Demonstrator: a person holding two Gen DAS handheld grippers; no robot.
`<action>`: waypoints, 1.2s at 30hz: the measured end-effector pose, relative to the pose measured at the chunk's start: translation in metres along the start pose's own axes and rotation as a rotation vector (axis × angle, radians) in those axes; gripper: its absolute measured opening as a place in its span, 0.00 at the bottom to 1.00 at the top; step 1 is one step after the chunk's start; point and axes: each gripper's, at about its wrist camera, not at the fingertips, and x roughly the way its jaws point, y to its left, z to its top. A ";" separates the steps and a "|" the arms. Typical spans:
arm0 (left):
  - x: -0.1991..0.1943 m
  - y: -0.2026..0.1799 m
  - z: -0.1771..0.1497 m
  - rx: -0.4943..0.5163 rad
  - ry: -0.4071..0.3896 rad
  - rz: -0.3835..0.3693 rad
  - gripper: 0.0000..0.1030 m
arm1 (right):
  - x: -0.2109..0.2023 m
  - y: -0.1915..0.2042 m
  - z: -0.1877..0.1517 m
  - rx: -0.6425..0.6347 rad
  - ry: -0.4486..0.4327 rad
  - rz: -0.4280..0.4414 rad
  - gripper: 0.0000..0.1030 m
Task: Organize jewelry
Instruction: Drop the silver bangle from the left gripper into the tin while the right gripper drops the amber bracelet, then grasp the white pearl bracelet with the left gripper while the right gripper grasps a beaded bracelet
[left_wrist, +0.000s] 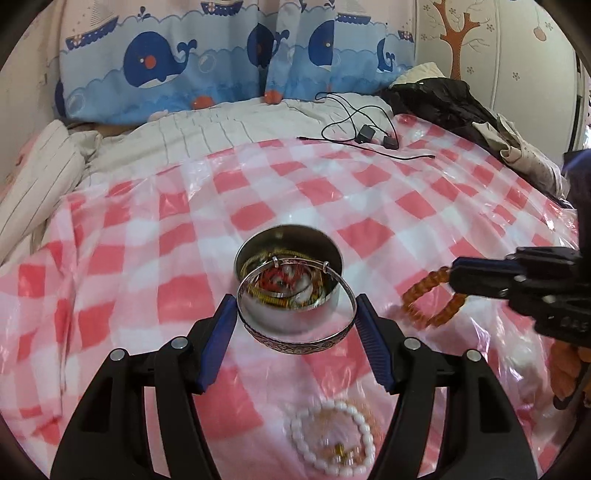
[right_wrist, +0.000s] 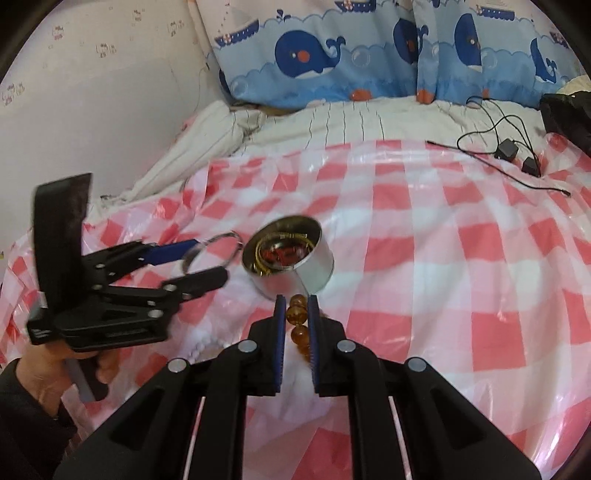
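Observation:
My left gripper (left_wrist: 296, 306) is shut on a silver bangle (left_wrist: 295, 349), held level between the blue pads just above and in front of a round metal tin (left_wrist: 295, 321). The tin holds several gold and red pieces. In the right wrist view my right gripper (right_wrist: 297, 314) is shut on an amber bead bracelet (right_wrist: 298, 334), close behind the tin (right_wrist: 314, 269). The same bracelet (left_wrist: 432, 306) hangs from the right gripper (left_wrist: 454, 277) in the left wrist view. The left gripper (right_wrist: 208, 260) with the bangle (right_wrist: 225, 235) sits left of the tin. A white bead bracelet (left_wrist: 332, 439) lies on the pink checked cloth (left_wrist: 406, 206).
Black cables with two chargers (left_wrist: 369, 136) lie at the far edge of the cloth. Dark clothing (left_wrist: 443, 96) is piled at the back right. Whale-print pillows (left_wrist: 166, 62) and striped bedding (left_wrist: 221, 129) lie behind. More orange beads (left_wrist: 565, 362) sit at the right edge. A hand (right_wrist: 44, 376) holds the left gripper.

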 end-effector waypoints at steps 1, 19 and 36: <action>0.006 0.000 0.003 0.003 0.005 -0.004 0.60 | -0.001 -0.002 0.004 0.008 -0.010 0.003 0.12; 0.048 0.032 0.016 0.025 0.063 -0.005 0.67 | 0.045 0.018 0.093 0.042 -0.075 0.164 0.12; -0.016 -0.010 -0.073 0.151 0.155 0.047 0.67 | 0.029 0.001 -0.026 0.022 0.152 -0.007 0.34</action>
